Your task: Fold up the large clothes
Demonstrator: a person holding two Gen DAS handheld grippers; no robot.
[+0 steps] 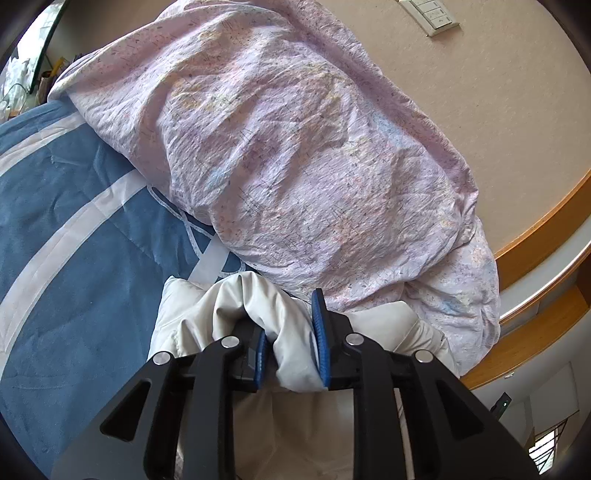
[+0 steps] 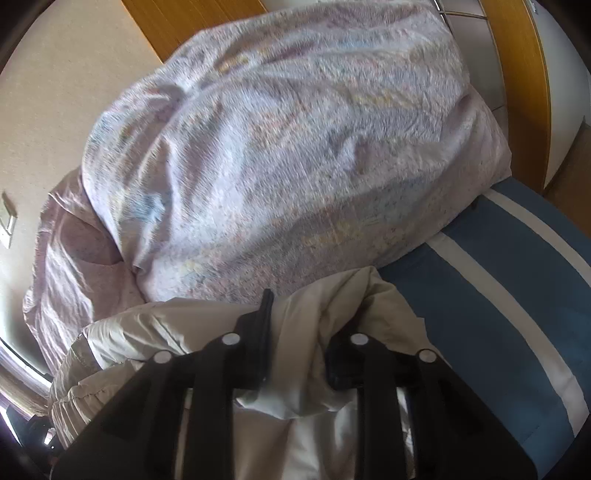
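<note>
A cream padded garment (image 1: 229, 306) lies bunched on the bed, right under both grippers. In the left wrist view, my left gripper (image 1: 286, 317) has its blue pads (image 1: 319, 332) a little apart. A soft fold of the garment stands between them, loose rather than squeezed. In the right wrist view, the same cream garment (image 2: 155, 328) spreads to the left, and a fold of it rises between the fingers of my right gripper (image 2: 299, 321). Those jaws stand apart and the cloth partly hides the right finger.
A big crumpled pink patterned quilt (image 1: 295, 147) is heaped just beyond the garment, seen too in the right wrist view (image 2: 277, 147). The bed cover is blue with white stripes (image 1: 74, 258). A wooden rail (image 1: 546, 221) and a beige wall with a switch panel (image 1: 430, 14) lie behind.
</note>
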